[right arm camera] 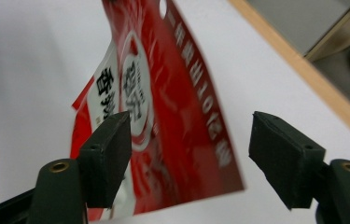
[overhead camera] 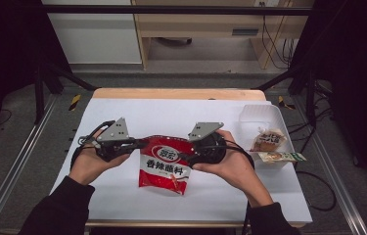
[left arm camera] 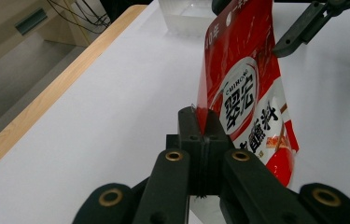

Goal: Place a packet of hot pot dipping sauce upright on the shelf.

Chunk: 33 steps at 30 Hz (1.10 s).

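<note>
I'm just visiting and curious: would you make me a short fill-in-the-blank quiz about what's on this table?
1. The left tool is clamped on the edge of a ____ snack pouch.
2. The right tool has its jaws ____, with the pouch's edge between them.
3. Two small packets lie in a clear ____ at the table's right.

Missing words: red; open; tray

On the white table (overhead camera: 122, 112) I count one red sauce packet (overhead camera: 165, 164), one clear plastic bin (overhead camera: 262, 117), and two small snack packs at the bin: one inside (overhead camera: 268, 139), one on its front edge (overhead camera: 281, 157). Two grippers: left (overhead camera: 139, 143), right (overhead camera: 187, 155).
</note>
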### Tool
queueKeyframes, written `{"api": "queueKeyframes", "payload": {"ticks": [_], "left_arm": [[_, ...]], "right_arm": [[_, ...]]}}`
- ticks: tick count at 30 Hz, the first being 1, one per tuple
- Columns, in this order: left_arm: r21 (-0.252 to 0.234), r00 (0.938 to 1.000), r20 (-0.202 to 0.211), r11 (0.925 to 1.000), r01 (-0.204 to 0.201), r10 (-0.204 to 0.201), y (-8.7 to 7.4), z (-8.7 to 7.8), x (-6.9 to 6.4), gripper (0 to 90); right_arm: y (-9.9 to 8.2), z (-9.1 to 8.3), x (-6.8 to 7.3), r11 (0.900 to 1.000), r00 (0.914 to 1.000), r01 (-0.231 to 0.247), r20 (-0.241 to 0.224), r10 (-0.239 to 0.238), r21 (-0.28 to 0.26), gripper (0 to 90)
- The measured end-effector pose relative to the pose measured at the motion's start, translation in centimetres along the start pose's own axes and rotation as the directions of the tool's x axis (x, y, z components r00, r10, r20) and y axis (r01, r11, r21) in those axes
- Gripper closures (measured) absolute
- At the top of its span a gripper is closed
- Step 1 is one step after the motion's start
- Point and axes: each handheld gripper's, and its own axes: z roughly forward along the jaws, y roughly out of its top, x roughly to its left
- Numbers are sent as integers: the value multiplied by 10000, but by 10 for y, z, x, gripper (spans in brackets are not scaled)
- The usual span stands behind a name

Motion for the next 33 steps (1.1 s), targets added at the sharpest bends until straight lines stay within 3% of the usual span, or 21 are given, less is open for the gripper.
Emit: {"api": "queueKeyframes", "payload": {"ticks": [5, 12, 18, 24, 28, 33], "left_arm": [[-70, 9999, 53, 9999, -93, 93, 1, -1, 0, 900], [-143, 10000, 67, 9999, -63, 64, 1, -4, 0, 900], [-485, 9997, 2, 9985, 263, -263, -5, -12, 0, 880], [-1136, 9934, -407, 9882, 1025, -1077, -21, -24, -2, 555], [-1109, 9853, -826, 9839, 1402, -1497, -39, -27, -5, 364], [-781, 9718, -1186, 9776, 1954, -2037, -72, -22, -12, 239]], "right_arm": [[-6, 3, 2, 9999, 9975, 108, -705, -99, 121, 545], [-4, 5, 4, 9994, 9959, 288, -867, -272, 174, 851], [3, 3, 7, 9987, 9952, 512, -832, -509, 16, 893], [18, -5, 0, 9964, 9924, 843, -900, -839, 3, 894], [28, -8, -12, 9940, 9911, 1060, -835, -1035, 263, 894], [36, -13, -27, 9917, 9886, 1267, -847, -1245, 213, 894]]}}
